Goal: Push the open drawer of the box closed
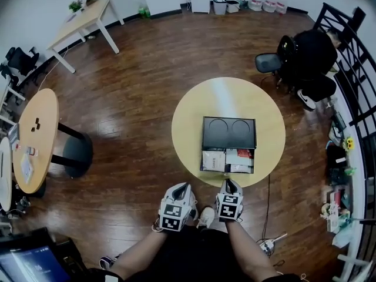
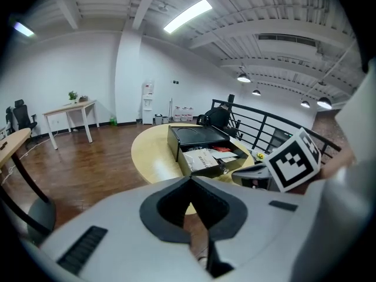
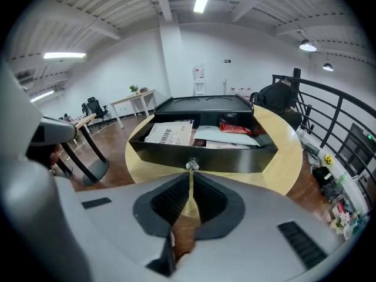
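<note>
Head view looks down on the black box point(image 1: 229, 133), which sits near the middle of a round yellow table point(image 1: 197, 107). Its drawer point(image 1: 228, 160) is pulled out toward the table edge nearest me. The box top has two round recesses side by side. White papers point(image 1: 213, 158) lie in the left part of the drawer and a red packet point(image 1: 243, 153) lies at the right.

A small clear knob point(image 3: 191, 165) sits at the middle of the drawer front. In the right gripper view, the tip of my right gripper point(image 3: 191, 176) points straight at it from just below. Its jaws are pressed together with nothing between them, and I cannot tell whether the tip touches the knob. From above, this gripper point(image 1: 230, 183) is at the near table edge, in line with the drawer front.

My left gripper point(image 1: 183, 187) is beside it, off the near-left edge of the table over the wooden floor point(image 1: 135, 98). The left gripper view shows its jaws point(image 2: 190, 180) also closed and empty, with the box ahead and to the right.

Farther out, a person in black point(image 1: 312, 54) sits on an office chair by the railing point(image 1: 359, 81) on the right. A second round table point(image 1: 38, 140) stands at the left, and a rectangular desk point(image 1: 88, 17) at the far left corner.
</note>
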